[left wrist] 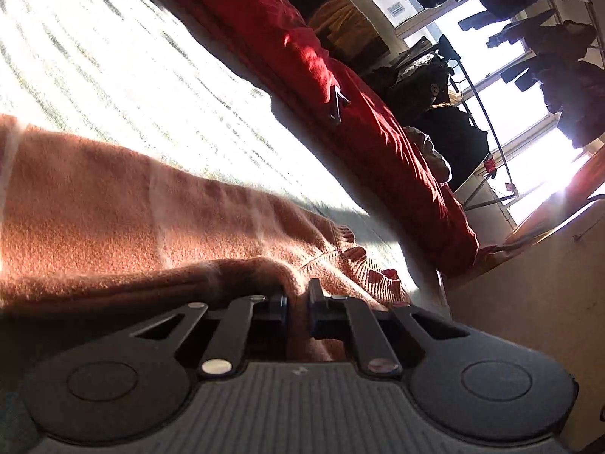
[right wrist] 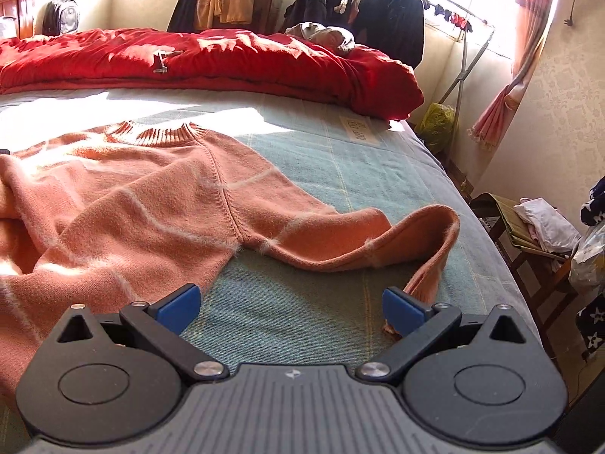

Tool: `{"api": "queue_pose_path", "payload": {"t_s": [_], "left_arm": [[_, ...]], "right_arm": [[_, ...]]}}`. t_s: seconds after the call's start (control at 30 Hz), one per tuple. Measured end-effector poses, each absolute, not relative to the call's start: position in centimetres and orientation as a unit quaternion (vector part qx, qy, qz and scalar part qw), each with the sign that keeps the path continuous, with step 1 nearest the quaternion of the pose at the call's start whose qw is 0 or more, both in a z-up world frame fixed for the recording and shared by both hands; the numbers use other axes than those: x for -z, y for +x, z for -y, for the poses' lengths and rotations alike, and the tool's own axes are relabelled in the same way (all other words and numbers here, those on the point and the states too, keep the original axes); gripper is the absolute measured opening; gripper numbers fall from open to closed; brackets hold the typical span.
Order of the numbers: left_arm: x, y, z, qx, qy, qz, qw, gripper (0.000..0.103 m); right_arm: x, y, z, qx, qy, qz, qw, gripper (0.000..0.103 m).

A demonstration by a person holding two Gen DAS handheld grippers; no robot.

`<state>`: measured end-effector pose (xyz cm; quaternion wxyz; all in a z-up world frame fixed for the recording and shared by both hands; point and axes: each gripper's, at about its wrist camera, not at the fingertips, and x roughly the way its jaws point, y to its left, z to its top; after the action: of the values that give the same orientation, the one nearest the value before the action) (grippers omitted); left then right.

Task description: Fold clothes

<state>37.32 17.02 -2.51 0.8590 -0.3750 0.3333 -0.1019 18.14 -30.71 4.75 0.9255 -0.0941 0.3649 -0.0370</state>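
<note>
While the orange sweater [right wrist: 151, 196] lies spread on the bed [right wrist: 340, 159], the left gripper [left wrist: 298, 302] pinches a fold of its knit, ready to lift; the right gripper [right wrist: 291, 306] hovers wide open near the curled sleeve [right wrist: 423, 238].

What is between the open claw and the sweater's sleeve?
Nothing visible. The right claw is open over bare bedsheet, and the orange sweater's sleeve curls right up beside its right finger.
</note>
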Motion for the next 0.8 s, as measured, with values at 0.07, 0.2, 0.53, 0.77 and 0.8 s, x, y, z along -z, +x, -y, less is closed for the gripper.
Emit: {"api": "queue_pose_path", "payload": {"t_s": [0.07, 0.2, 0.53, 0.77, 0.8], "left_arm": [[1.8, 38.5, -17.1, 0.102, -0.352, -0.339, 0.866, 0.007], [2.5, 39.0, -16.4, 0.109, -0.32, -0.368, 0.866, 0.009], [1.0, 27.7, -17.4, 0.154, -0.34, -0.325, 0.869, 0.06], [2.4, 22.5, -14.3, 0.183, -0.304, -0.351, 0.866, 0.073], [2.7, 22.5, -13.6, 0.181, -0.295, -0.36, 0.866, 0.073]], "right_arm": [[-4.8, 18.1, 29.9, 0.029, -0.094, -0.363, 0.927, 0.103], [-4.7, 18.3, 28.8, 0.004, -0.079, -0.364, 0.928, 0.103], [-3.1, 19.7, 27.8, -0.057, -0.038, -0.389, 0.919, 0.103], [-1.8, 22.0, 27.5, -0.097, -0.025, -0.401, 0.911, 0.103], [-1.8, 22.3, 27.4, -0.103, -0.025, -0.401, 0.91, 0.103]]}}
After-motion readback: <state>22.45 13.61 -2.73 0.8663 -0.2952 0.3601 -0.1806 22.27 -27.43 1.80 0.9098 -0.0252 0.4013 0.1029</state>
